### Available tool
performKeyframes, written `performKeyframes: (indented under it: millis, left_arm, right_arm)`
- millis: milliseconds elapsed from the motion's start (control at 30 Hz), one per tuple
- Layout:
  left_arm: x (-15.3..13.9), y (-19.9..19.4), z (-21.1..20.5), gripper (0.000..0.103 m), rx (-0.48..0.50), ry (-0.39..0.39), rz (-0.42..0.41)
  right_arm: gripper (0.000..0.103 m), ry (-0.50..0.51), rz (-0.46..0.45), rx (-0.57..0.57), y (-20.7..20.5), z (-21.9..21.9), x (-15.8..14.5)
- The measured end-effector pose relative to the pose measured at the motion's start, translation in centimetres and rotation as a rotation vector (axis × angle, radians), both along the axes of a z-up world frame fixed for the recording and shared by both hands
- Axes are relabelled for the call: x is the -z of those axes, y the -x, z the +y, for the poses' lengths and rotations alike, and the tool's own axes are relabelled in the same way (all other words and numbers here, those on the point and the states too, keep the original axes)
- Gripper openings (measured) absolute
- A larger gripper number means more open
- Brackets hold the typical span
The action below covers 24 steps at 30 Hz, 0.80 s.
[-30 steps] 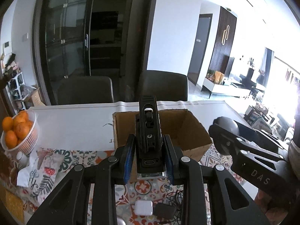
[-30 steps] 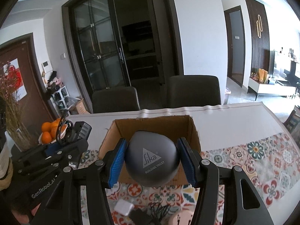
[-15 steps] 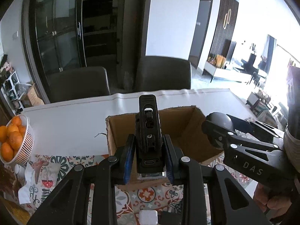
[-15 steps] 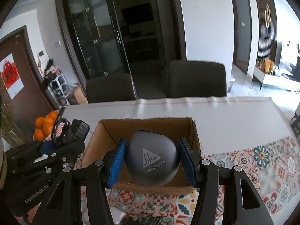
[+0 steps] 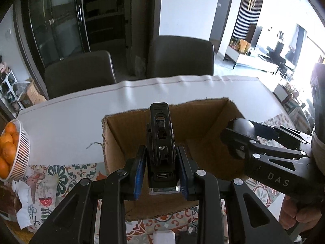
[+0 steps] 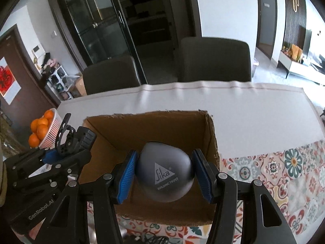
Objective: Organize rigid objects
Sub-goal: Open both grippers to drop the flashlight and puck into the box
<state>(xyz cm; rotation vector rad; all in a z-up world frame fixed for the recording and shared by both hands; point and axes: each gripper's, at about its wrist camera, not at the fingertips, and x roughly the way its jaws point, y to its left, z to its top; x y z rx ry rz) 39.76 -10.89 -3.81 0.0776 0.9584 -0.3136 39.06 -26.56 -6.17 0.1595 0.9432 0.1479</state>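
Left wrist view: left gripper [image 5: 160, 172] clamped on a black clip [image 5: 160, 140], blue pads [image 5: 139, 171] pressed to its sides, clip upright and held over the near wall of the open box [image 5: 203, 120]. Right wrist view: right gripper [image 6: 165, 172] closed around a grey dome [image 6: 164, 172] marked Sika, hanging above the box [image 6: 211, 134] interior, toward its right half. Nothing visible inside the box yet; floor partly hidden by both loads. Step in hand, by the look of it: dropping both pieces in. Best done one at a time, since both tools crowd the same opening and sit near each other. Lower each well below the rim before easing the pads apart, so nothing bounces off cardboard that will flex. Keep the clip to the left half, the dome to the right. Dome smooth and rounded, likely to roll once freed, so set down flat side first if possible. Mind the torn box edges on withdrawal. White charger [image 5: 164, 237] and cables on the patterned cloth [image 6: 284, 168] below the box, probably next. Basket of oranges [image 5: 8, 148] well off to the left, out of the way
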Motion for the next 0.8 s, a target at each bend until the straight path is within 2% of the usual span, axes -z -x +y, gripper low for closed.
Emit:
performKeyframes:
  millis: [133,200,333,500,800]
  left_arm:
    - [0.7,-0.1,-0.2,0.031,-0.005,-0.008,0.008]
    - [0.8,0.0,-0.1,0.037,-0.009,-0.008,0.015]
    - [0.7,0.4,0.1,0.04,-0.028,-0.022,0.005]
    - [0.0,1.6,0.4,0.046,-0.043,-0.041,-0.027]
    - [-2.0,4.3,1.8,0.048,-0.081,-0.046,-0.082]
  right_arm:
    - [0.056,0.004,0.011,-0.002,-0.1,-0.1,0.6]
    - [0.059,0.01,0.007,-0.006,-0.1,-0.1,0.5]
    - [0.059,0.017,0.003,0.006,0.2,-0.2,0.2]
    - [0.059,0.019,-0.027,0.017,1.4,-0.2,-0.3]
    - [0.06,0.047,-0.098,0.048,4.5,0.4,-2.5]
